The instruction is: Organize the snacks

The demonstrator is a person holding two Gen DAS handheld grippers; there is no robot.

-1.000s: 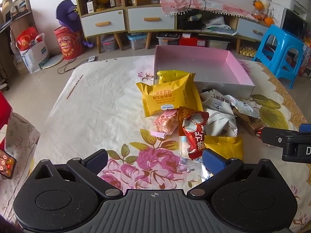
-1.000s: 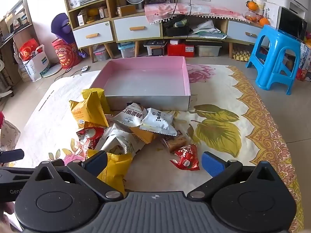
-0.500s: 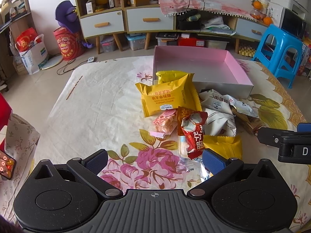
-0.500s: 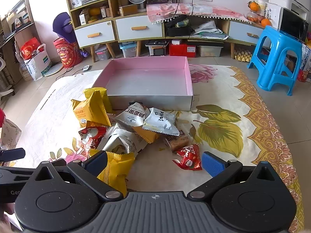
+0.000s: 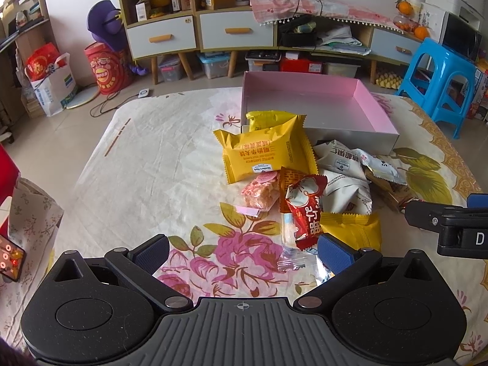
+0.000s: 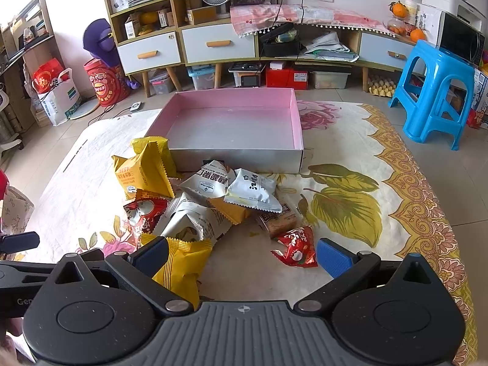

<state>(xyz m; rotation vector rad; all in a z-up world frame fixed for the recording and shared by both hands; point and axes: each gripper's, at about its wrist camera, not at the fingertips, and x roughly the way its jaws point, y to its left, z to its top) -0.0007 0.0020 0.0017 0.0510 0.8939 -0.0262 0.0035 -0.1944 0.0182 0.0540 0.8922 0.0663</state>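
straight ahead, a low cabinet [image 6: 213,42] with pale drawers lines the white wall; blue plastic stool [image 6: 433,91] ahead-right on what looks like tiled floor [image 6: 457,177].

Cream bedsheet w/ pink flowers, olive leaves & gold border [image 6: 350,140] covers the flat surface. On it: shallow rectangular cardboard box, pink inside, grey outside [image 6: 244,160], w/ nothing in it; just in front, touching heap of yellow, white & red foil snack packets [image 6: 201,195]; small red-and-white crinkly packet [image 6: 297,247] slightly apart, right of heap.
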